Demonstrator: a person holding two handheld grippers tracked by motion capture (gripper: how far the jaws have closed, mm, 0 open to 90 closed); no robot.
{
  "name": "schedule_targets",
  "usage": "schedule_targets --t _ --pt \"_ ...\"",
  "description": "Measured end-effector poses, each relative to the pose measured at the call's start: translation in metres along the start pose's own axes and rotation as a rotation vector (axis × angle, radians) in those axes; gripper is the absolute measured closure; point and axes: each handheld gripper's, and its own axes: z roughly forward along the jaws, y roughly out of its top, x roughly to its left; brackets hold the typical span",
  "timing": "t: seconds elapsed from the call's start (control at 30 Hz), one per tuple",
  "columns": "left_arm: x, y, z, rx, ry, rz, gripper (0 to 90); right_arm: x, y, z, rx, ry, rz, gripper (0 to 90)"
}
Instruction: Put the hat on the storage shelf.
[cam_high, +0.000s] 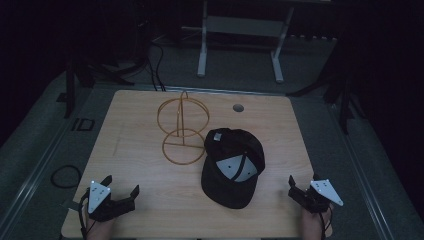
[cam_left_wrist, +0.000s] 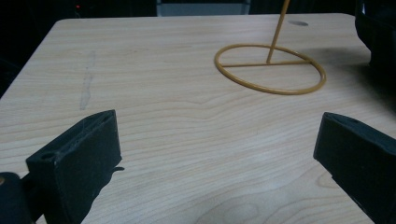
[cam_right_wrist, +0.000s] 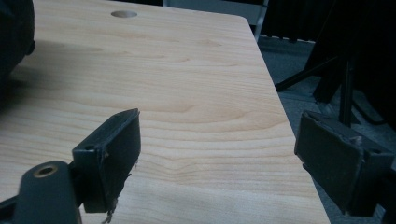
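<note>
The black cap lies at ten o'clock from the wide-open right gripper, nearer it than the equally wide-open left gripper.

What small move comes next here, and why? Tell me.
Probably move the right gripper left toward the cap. The cap lies upside down on the table beside the wire stand, nothing holds it, and both the right and the left gripper are open at the near edge.
</note>
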Motion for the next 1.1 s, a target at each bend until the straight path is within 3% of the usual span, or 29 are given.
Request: schedule_targets --t 0.07,0.17,0.37,0.47,0.53,0.67,0.73,0.8,0.87,0.97,1.0,1.1 --pt "-0.001 0.0 0.0 -0.002 -0.005 -0.007 1.1 -0.003 -0.001 -0.002 -0.014 0.022 0.034 13.6" --pt "-0.005 0.001 0.002 0.008 -0.012 0.01 1.1 -0.004 0.0 -0.002 -0.016 0.023 0.034 13.5" --pt "-0.007 0.001 0.003 0.023 -0.026 0.02 1.1 -0.003 0.018 -0.016 -0.001 0.055 0.062 12.2" --pt "-0.007 0.001 0.003 0.032 -0.027 0.026 1.1 0.001 0.034 -0.024 -0.002 0.107 0.092 12.1" --pt "-0.007 0.001 0.003 0.034 -0.028 0.021 1.1 0.008 0.044 -0.027 0.007 0.117 0.087 11.2" --pt "-0.007 0.001 0.003 0.035 -0.034 0.018 1.1 0.026 0.066 -0.037 -0.03 0.2 0.03 11.0" --pt "-0.007 0.001 0.003 0.037 -0.035 0.016 1.1 0.03 0.07 -0.038 -0.034 0.209 0.019 11.0" --pt "-0.008 0.001 0.004 0.041 -0.04 0.02 1.1 0.046 0.087 -0.043 -0.04 0.271 -0.017 11.2" --pt "-0.008 0.001 0.004 0.043 -0.041 0.022 1.1 0.057 0.097 -0.045 -0.05 0.295 -0.046 11.2" --pt "-0.008 0.001 0.004 0.044 -0.047 0.016 1.1 0.065 0.104 -0.044 -0.06 0.333 -0.051 11.2" --pt "-0.007 0.001 0.004 0.045 -0.049 0.016 1.2 0.075 0.111 -0.041 -0.066 0.355 -0.053 10.4" --pt "-0.008 0.001 0.003 0.044 -0.051 0.015 1.1 0.088 0.118 -0.034 -0.057 0.368 -0.068 9.8"
